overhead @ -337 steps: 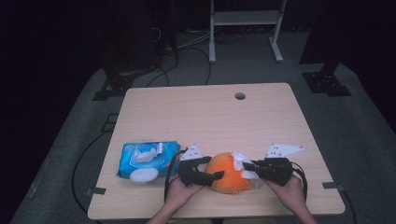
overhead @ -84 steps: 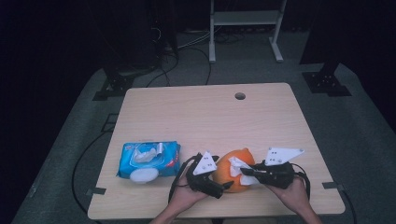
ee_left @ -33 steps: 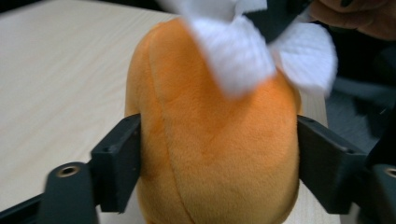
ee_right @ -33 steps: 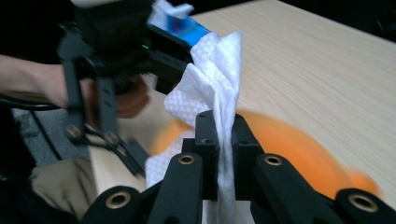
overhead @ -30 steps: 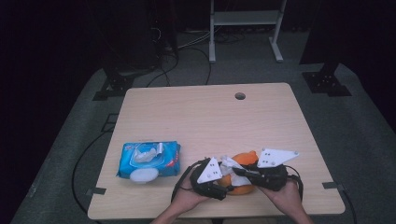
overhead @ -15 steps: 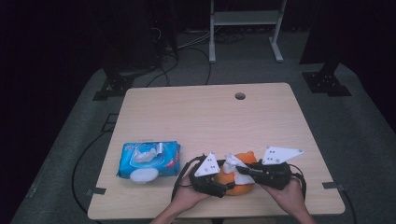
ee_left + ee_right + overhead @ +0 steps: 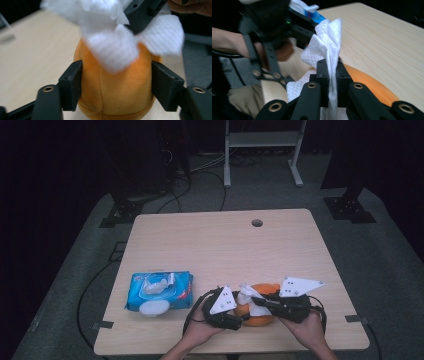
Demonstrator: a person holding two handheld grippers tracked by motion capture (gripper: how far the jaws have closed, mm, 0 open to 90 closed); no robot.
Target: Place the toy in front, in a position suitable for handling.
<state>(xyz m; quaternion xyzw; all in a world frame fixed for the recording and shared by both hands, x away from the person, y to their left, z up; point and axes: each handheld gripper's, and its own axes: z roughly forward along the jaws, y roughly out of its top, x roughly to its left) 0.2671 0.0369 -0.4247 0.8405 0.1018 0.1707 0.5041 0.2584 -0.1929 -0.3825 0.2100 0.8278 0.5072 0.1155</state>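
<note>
Orange plush toy (image 7: 257,312) sits at the table's (image 7: 225,245) near edge, right of the blue wipes pack (image 7: 159,291). Left gripper (image 7: 116,82) straddles the toy, both pads against its sides, jaws just closing on it. Right gripper (image 7: 331,75) is clamped on a white wipe (image 7: 325,47), held on the toy's top, just beside the left gripper.
</note>
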